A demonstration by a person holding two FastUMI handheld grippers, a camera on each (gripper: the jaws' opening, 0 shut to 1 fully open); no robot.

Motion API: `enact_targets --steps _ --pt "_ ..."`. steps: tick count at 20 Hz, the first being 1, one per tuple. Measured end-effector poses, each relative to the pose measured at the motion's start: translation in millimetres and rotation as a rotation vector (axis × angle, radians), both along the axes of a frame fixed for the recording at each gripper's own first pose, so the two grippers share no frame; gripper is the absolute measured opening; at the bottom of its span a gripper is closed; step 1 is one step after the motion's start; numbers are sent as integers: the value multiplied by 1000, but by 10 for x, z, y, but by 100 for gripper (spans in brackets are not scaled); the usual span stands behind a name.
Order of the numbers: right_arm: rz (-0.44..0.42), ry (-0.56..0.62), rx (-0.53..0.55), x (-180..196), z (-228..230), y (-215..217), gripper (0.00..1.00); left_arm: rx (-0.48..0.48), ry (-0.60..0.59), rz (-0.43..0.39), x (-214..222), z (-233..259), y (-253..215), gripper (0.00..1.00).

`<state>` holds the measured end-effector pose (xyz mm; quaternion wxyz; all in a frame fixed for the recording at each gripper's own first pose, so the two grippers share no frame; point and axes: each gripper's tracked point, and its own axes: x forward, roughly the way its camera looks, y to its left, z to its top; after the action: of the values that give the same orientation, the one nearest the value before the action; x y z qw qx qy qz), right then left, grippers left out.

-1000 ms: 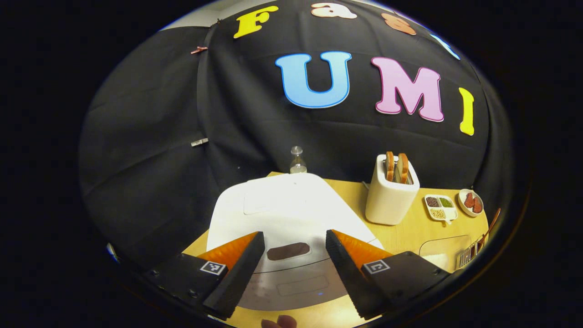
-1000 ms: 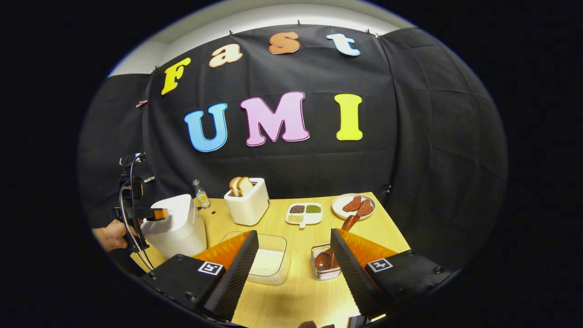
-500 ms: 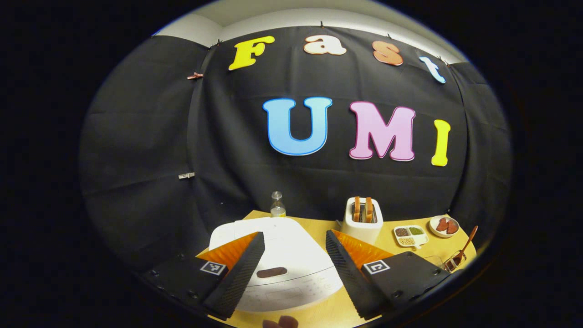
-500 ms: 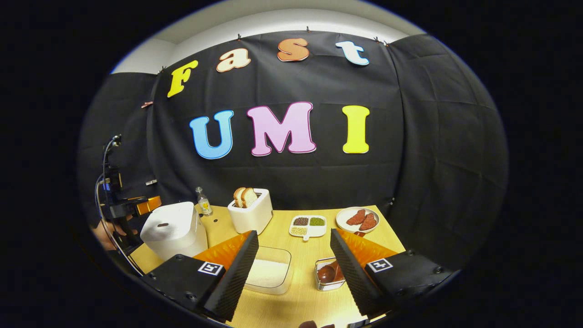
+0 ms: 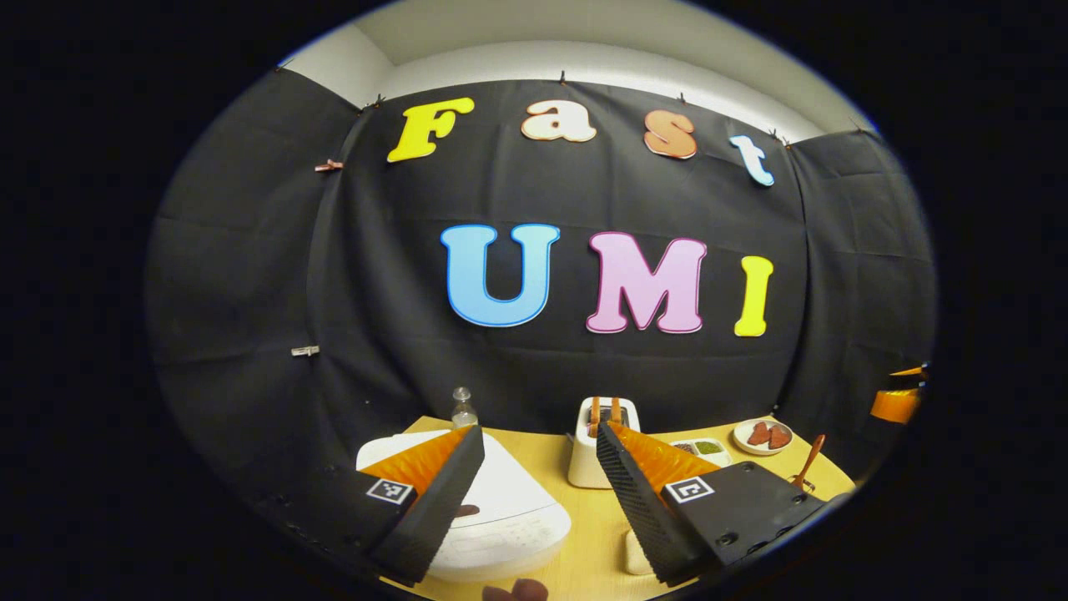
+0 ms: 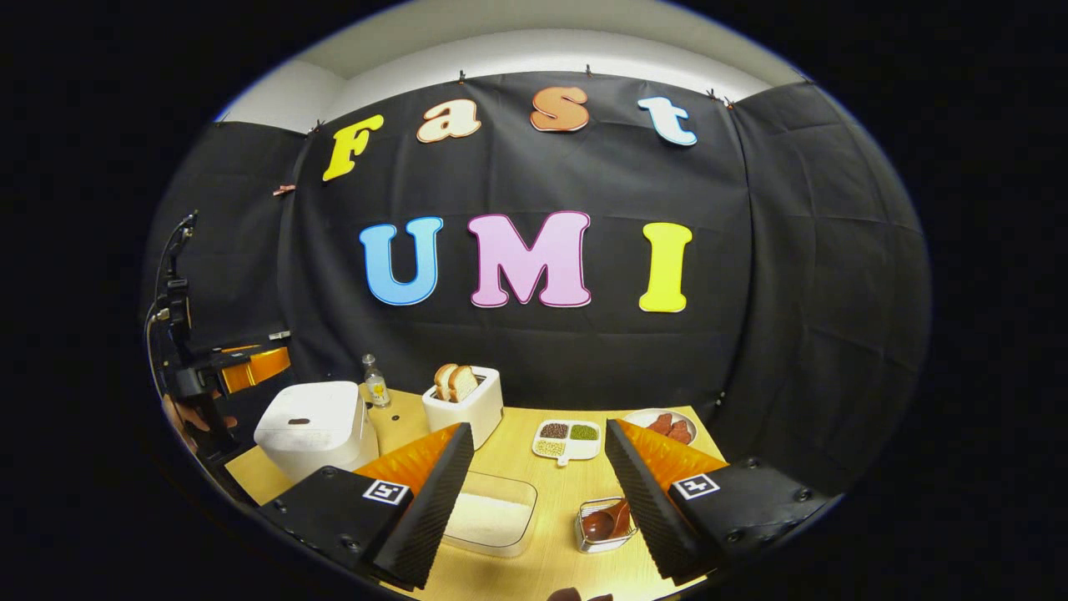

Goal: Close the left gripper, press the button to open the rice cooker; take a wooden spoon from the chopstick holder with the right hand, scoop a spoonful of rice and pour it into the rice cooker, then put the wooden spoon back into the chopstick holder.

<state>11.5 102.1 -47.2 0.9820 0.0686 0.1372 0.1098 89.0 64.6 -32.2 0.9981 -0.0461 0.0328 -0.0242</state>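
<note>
On counter: rice cooker [image 6: 313, 424] at left, lid shut.
L gripper [image 5: 534, 492]: jaws wide apart, holding nothing.
R gripper [image 6: 538, 492]: same.
Wooden spoon [image 6: 602, 522]: in chopstick holder [image 6: 594, 538], probably bowl-up.

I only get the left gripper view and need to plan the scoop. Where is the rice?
Observer: The right gripper view shows a clear container of rice on the table, nearer the camera than the toaster.
Operator: Is the wooden spoon's bowl in the holder?
Observer: Yes. The wooden spoon stands bowl-down in the metal chopstick holder, just right of the rice container.
Operator: How does my gripper sit relative to the cooker?
Observer: From the side, the left gripper hangs above and off to the side of the rice cooker, not touching it. The lid is down.
</note>
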Motion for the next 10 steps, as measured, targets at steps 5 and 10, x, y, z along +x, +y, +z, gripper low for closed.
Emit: enact_targets --steps 5,10 --pt "-16 -20 12 34 96 -22 98 -2 -53 -63 -239 179 -156 94" --pt "-32 -37 15 43 146 -65 98 -24 -74 -106 -416 202 -267 94"
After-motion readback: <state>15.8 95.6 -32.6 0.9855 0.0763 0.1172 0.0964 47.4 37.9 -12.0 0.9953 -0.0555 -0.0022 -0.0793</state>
